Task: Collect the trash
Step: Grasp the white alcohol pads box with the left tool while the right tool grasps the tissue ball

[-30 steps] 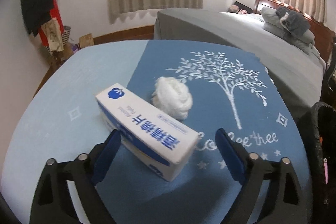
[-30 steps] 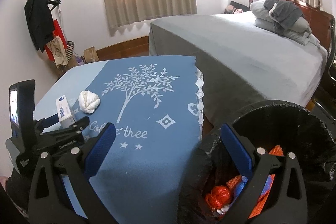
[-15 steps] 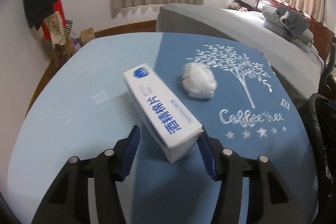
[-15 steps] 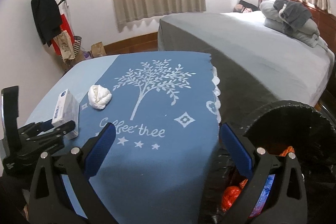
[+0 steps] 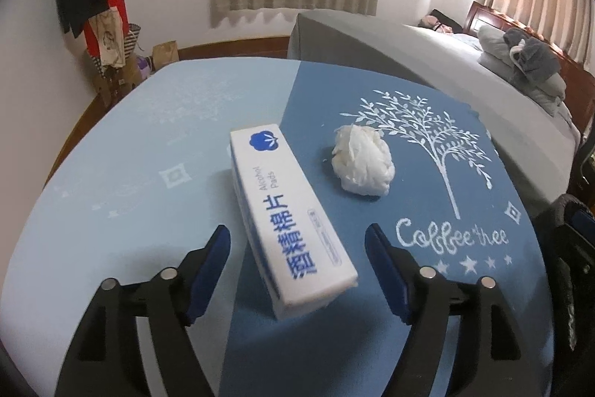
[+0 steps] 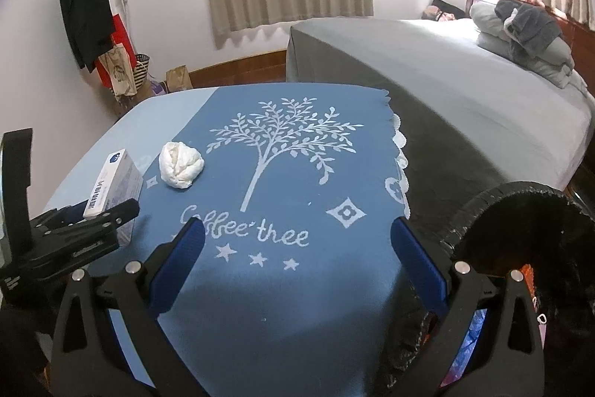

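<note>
A white alcohol-pads box [image 5: 288,222] with blue print lies on the blue tablecloth [image 5: 148,144]. My left gripper [image 5: 297,244] is open with its pads on either side of the box's near end, a gap on each side. The box also shows in the right wrist view [image 6: 111,190], with the left gripper [image 6: 100,218] at it. A crumpled white tissue ball [image 5: 362,166] lies just beyond and right of the box, also seen in the right wrist view [image 6: 181,164]. My right gripper [image 6: 297,248] is open and empty above the cloth's near right part.
A black-lined trash bin [image 6: 520,237] with coloured trash inside stands off the table's right edge. A grey bed [image 6: 446,80] lies behind the table. A coat rack with bags [image 6: 96,25] stands at the far left wall.
My left gripper narrowed around the box and pulled back slightly; the box now sits more lengthwise between the pads. My right gripper swung left, from over the bin to over the table.
</note>
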Demonstrator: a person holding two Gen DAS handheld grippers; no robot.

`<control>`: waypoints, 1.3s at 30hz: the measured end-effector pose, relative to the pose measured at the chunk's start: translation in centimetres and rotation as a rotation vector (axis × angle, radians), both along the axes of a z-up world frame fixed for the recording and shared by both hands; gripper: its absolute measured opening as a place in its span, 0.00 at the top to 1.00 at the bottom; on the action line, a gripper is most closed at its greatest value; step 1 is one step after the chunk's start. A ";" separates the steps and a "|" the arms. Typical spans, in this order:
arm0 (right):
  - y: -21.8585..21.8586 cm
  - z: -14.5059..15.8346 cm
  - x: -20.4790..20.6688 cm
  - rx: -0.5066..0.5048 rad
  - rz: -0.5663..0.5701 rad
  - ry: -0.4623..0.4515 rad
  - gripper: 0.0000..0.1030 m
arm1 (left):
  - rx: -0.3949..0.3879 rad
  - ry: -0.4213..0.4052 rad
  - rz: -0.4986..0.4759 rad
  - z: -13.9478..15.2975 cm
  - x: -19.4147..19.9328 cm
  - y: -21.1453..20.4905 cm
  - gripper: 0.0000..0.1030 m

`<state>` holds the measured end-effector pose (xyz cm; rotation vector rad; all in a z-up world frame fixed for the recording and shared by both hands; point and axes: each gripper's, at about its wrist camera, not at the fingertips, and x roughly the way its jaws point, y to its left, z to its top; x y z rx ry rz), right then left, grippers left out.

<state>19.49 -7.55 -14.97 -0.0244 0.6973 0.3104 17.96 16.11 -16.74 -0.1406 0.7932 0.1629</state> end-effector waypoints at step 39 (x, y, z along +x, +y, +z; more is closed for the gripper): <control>14.9 -2.7 8.6 -0.042 0.189 0.104 0.19 | 0.036 0.024 0.100 -0.7 1.9 9.4 0.71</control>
